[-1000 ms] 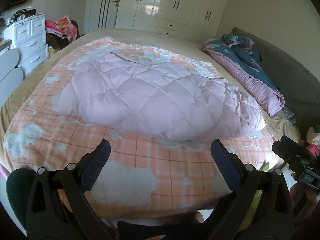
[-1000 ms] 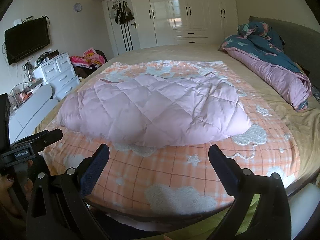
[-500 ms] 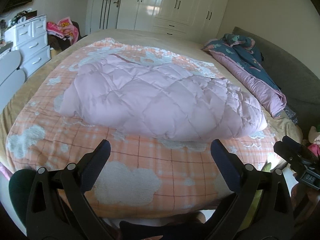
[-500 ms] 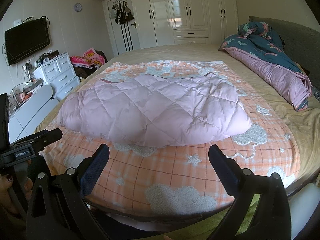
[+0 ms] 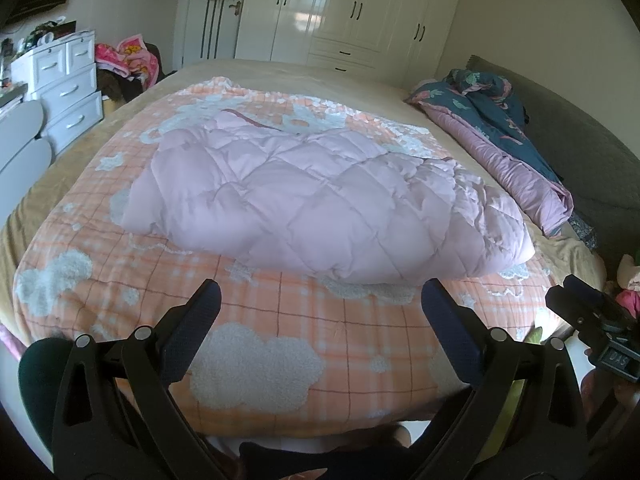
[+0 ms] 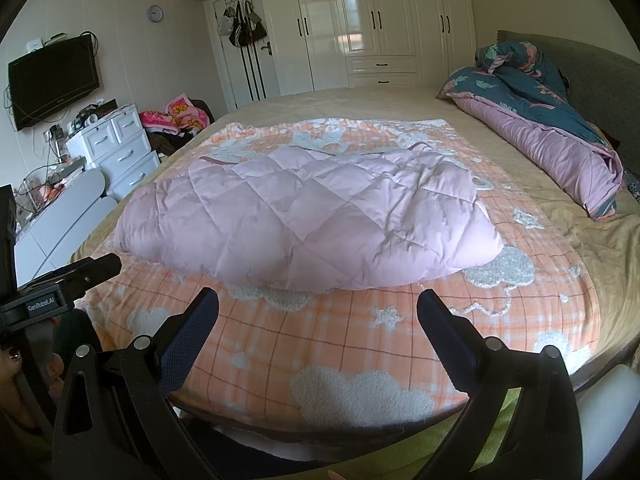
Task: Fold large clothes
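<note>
A pale pink quilted padded garment (image 5: 320, 204) lies folded flat on an orange checked blanket (image 5: 260, 344) on the bed; it also shows in the right wrist view (image 6: 312, 220). My left gripper (image 5: 320, 320) is open and empty, held at the foot of the bed, short of the garment. My right gripper (image 6: 318, 316) is open and empty, also near the bed's front edge, apart from the garment. The right gripper shows at the right edge of the left wrist view (image 5: 592, 328); the left gripper shows at the left of the right wrist view (image 6: 60, 288).
A rolled blue and purple duvet (image 6: 552, 128) lies along the right side of the bed by the grey headboard (image 6: 592, 80). White drawers (image 6: 120, 148) and a pile of clothes (image 6: 176, 116) stand on the left. White wardrobes (image 6: 360, 28) fill the far wall.
Both views have shifted slightly; the left wrist camera has turned a little so the garment sits further off. Both grippers stay open and empty. The garment has not moved.
</note>
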### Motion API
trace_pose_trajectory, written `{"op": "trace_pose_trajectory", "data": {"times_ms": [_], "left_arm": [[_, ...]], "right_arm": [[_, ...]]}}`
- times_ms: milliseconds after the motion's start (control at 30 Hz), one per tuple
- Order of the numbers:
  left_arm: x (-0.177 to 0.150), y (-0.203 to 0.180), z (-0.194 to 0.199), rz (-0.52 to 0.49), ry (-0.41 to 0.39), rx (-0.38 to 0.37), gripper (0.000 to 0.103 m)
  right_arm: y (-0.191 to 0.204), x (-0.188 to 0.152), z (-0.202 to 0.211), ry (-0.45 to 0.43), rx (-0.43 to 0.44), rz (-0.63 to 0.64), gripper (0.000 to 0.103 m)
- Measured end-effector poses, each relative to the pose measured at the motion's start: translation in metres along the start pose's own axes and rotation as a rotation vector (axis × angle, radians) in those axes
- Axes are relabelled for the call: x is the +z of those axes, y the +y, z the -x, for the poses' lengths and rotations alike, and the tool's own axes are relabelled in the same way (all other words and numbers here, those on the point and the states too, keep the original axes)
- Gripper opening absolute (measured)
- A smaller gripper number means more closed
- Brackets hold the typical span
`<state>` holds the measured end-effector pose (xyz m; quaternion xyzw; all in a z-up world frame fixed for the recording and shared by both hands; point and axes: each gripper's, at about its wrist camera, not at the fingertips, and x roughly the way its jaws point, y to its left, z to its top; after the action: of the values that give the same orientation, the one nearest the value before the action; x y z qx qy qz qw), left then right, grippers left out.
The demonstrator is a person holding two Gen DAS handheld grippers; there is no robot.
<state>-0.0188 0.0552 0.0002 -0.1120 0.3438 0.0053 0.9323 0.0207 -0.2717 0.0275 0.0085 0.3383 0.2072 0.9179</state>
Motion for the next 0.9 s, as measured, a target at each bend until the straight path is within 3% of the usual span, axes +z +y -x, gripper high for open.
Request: {"op": "trace_pose_trajectory", "data": {"times_ms": [500,700,900], "left_arm": [[0.001,0.005,0.002,0.003,0.001,0.012,0.094],[-0.001,0.004,-0.001,-0.01,0.006,0.077,0.094],[0.0,0.024,-0.012,0.04,0.035,0.081,0.094]], "right_arm": [[-0.003,-0.005,-0.001,0.008,-0.009,0.002,0.099],[-0.003,-0.006,-0.003,0.019,-0.026,0.007,0.099],[-0.036,-0.006,0.007,-0.029,-0.087,-0.071,0.099]]}}
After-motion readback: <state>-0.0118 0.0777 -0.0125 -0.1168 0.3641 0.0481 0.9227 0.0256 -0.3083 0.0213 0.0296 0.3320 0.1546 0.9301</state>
